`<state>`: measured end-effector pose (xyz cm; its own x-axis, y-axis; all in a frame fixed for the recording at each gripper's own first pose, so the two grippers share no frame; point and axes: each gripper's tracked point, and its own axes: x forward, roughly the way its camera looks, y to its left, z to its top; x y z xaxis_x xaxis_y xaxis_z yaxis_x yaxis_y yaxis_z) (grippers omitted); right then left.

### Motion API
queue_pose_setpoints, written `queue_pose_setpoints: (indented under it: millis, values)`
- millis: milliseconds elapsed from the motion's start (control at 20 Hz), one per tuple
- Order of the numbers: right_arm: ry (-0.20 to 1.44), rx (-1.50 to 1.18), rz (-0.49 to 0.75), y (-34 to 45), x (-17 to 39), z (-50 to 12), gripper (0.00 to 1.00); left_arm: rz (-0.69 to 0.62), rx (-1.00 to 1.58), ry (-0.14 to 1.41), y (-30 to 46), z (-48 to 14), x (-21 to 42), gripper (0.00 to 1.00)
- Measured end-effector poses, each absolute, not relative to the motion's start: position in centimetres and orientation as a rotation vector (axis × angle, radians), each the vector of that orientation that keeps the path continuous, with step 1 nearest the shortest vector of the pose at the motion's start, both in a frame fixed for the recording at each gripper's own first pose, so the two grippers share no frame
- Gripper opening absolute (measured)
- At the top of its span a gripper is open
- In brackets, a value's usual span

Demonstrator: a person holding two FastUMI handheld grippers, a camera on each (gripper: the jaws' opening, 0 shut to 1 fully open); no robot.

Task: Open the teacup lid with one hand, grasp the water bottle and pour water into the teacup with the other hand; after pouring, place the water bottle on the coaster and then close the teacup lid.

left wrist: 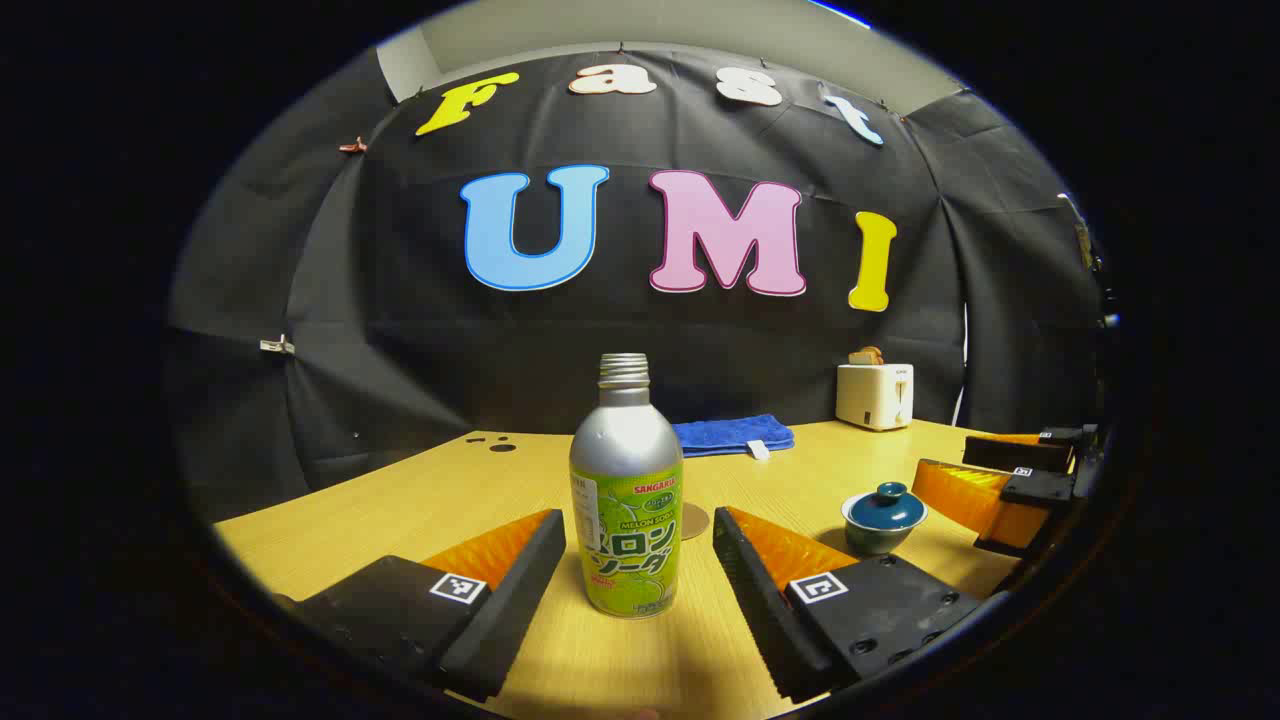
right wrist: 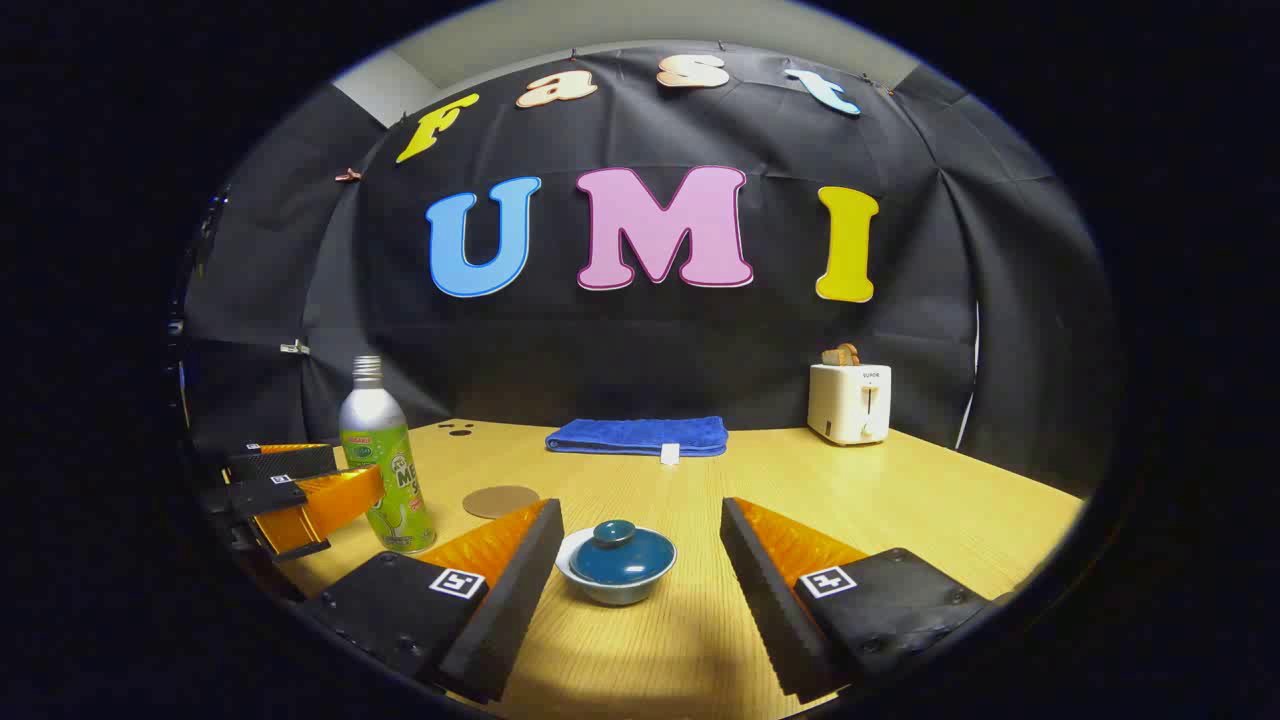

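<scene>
Left gripper view: left gripper point(left wrist: 638, 555) spread wide, holding nothing. Water bottle point(left wrist: 627, 500) upright on the table point(left wrist: 380, 500), dead ahead and framed in the gap, clear wood showing on either side of it, neither finger touching. Long axis vertical, cap off, threaded neck bare at the top. Coaster point(left wrist: 694, 520) flat on the wood just behind the bottle, peeping out at its right edge. Teacup point(left wrist: 884, 518) off to the right with its lid on, right gripper point(left wrist: 985, 500) beside it, farther right again.

Right gripper view: right gripper point(right wrist: 640, 555) equally wide apart, gripping nothing. Teacup point(right wrist: 617, 566) straight ahead, low between the fingers without contact, lid point(right wrist: 620, 549) seated, knob pointing up. Water bottle point(right wrist: 385, 455) standing off to the left, the left gripper point(right wrist: 300, 495) around it from the near side, coaster point(right wrist: 500, 500) lying between bottle and cup, a little behind both. Blue towel point(right wrist: 638, 436) and toaster point(right wrist: 849, 402) well back by the wall, out of the way.

Judged from this: lid likely for the right gripper, bottle for the left, each target already on its own centreline. Probably a short advance and a squeeze on the bottle's body; for the knob, a drop from above.
</scene>
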<state>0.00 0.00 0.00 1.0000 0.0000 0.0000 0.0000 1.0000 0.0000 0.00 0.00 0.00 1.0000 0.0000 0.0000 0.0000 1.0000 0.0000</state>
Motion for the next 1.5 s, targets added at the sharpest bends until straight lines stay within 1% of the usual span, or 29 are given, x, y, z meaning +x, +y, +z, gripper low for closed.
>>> queue_pose_setpoints:
  millis: [950,1100,1250,1400,1500]
  values:
    - [0.0,0.0,0.005,0.0,0.1,0.0,0.98,0.003,0.0,-0.002,0.0,0.0,0.1,0.94]
    - [0.007,0.001,0.069,1.2,0.1,-0.1,0.98,-0.003,0.0,-0.002,-0.1,0.1,0.1,0.94]
    - [0.035,-0.021,0.077,0.6,1.1,-0.5,0.98,0.014,-0.001,-0.002,1.0,0.0,0.1,0.94]
    - [0.085,-0.066,0.13,1.4,2.4,-1.2,0.98,0.014,-0.001,-0.003,1.1,0.0,0.0,0.94]
    - [0.112,-0.106,0.139,1.1,3.2,-1.7,0.98,0.014,-0.001,-0.003,1.1,0.0,0.1,0.94]
